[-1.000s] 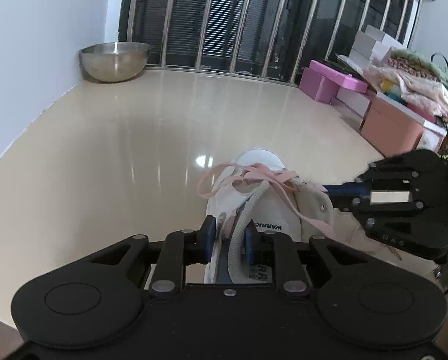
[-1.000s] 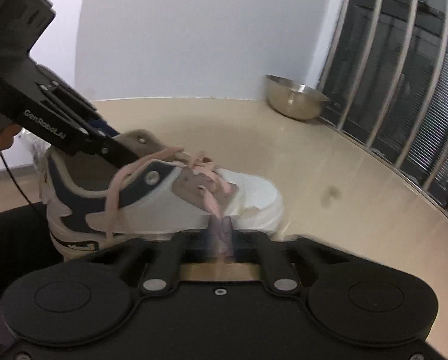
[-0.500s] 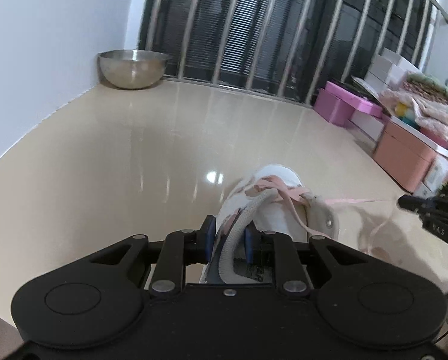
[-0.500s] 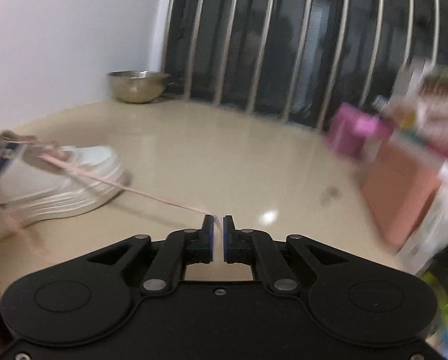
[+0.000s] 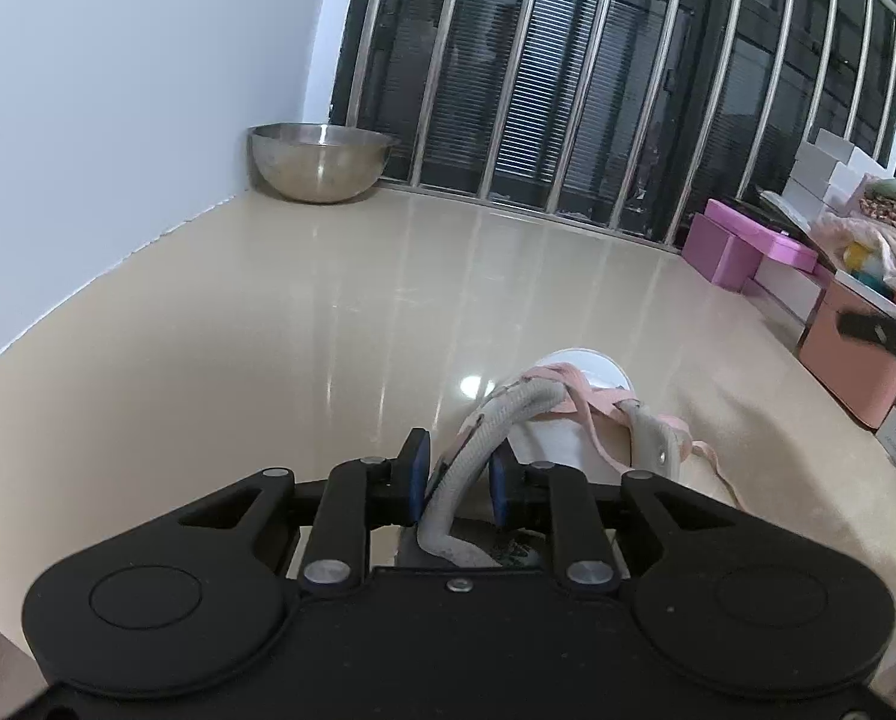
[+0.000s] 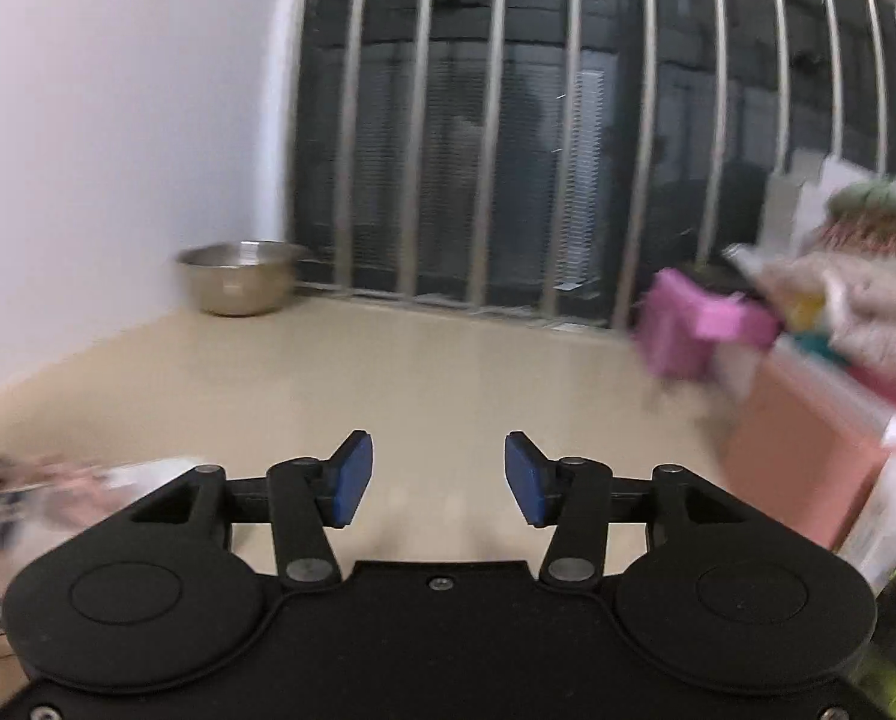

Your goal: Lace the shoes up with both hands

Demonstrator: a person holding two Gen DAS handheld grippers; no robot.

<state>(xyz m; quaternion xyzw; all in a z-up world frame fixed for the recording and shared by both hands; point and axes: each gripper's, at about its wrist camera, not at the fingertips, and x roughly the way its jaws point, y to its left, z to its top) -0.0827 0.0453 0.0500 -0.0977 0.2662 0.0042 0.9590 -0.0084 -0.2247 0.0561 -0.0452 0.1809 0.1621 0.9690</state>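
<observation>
Sneaker (image 5: pixel 568 414), white with pink laces (image 5: pixel 574 387), lies on the glossy beige floor (image 5: pixel 327 312) directly ahead of the left gripper (image 5: pixel 458 474), toe pointing away toward the barred window (image 5: pixel 598 78). The left gripper's blue pads are closed on the shoe's grey padded collar (image 5: pixel 478 456), which runs up between them. A loose lace end (image 5: pixel 712 462) trails off the sneaker's right side onto the floor. The right gripper (image 6: pixel 438 477) hangs with its jaws spread wide and nothing between them; the sneaker shows only as a blur at its lower left (image 6: pixel 57 480). A steel bowl (image 5: pixel 321 162) sits beyond the sneaker in the corner by the white wall. Pink boxes (image 5: pixel 742 246) and folded cloth (image 5: pixel 886 228) are stacked to the sneaker's right.
</observation>
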